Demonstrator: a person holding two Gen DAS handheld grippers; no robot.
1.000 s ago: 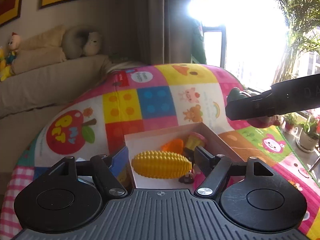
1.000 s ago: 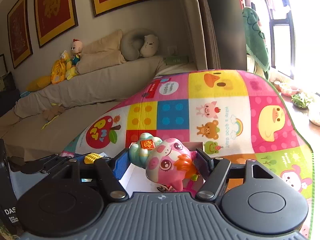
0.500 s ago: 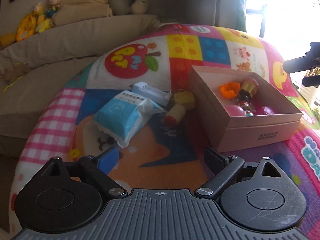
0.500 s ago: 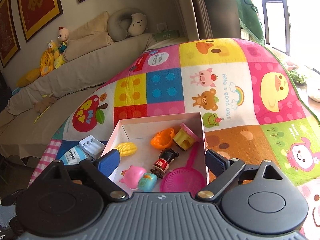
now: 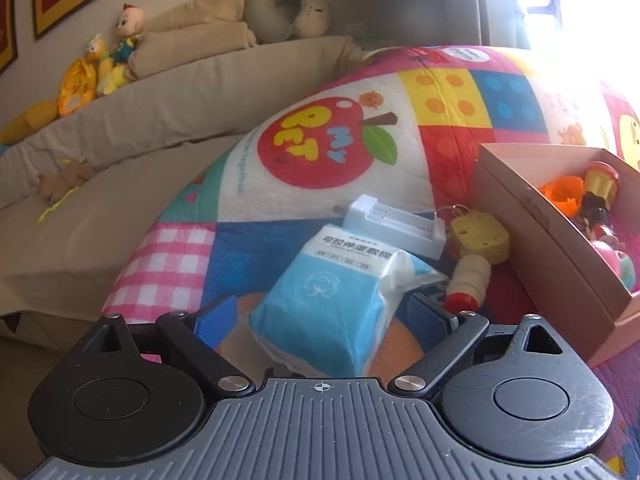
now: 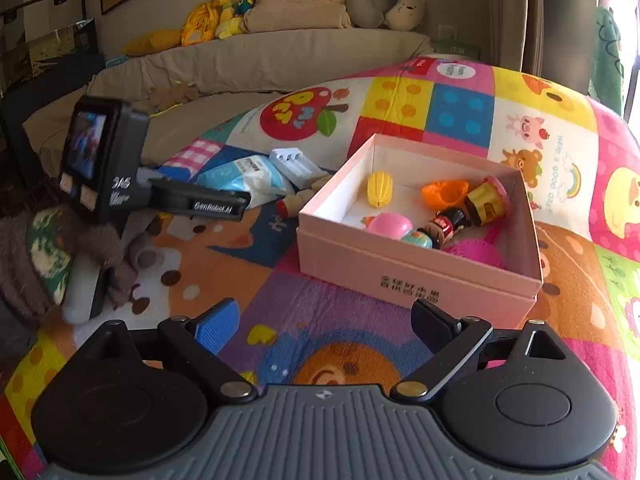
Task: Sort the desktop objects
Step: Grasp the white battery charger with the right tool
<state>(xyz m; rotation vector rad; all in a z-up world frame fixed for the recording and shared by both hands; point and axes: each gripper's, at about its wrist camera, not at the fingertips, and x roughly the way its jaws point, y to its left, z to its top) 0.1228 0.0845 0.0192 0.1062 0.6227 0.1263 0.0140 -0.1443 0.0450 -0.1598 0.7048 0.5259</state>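
Both tongs are now empty and drawn back from the pink box [image 6: 416, 268]: the yellow corn toy [image 6: 380, 188] and the pink pig toy [image 6: 390, 226] I was carrying a second ago are lying inside it. I am bringing the left tongs [image 5: 322, 316] down over the blue tissue pack [image 5: 336, 300], which is sitting at lower centre of the left view on the play mat [image 5: 180, 256]; the jaws are standing wide, straddling the pack without pressing it. Right tongs [image 6: 326, 320] are hanging open over bare mat at the bottom of the right view, nothing between them. I judge the pack is next. It is soft and crinkly, so I am aiming to close across its middle, not a loose corner, keeping clear of the white battery charger [image 5: 394, 224] touching its far edge and the wooden doll [image 5: 472, 264] just beside.
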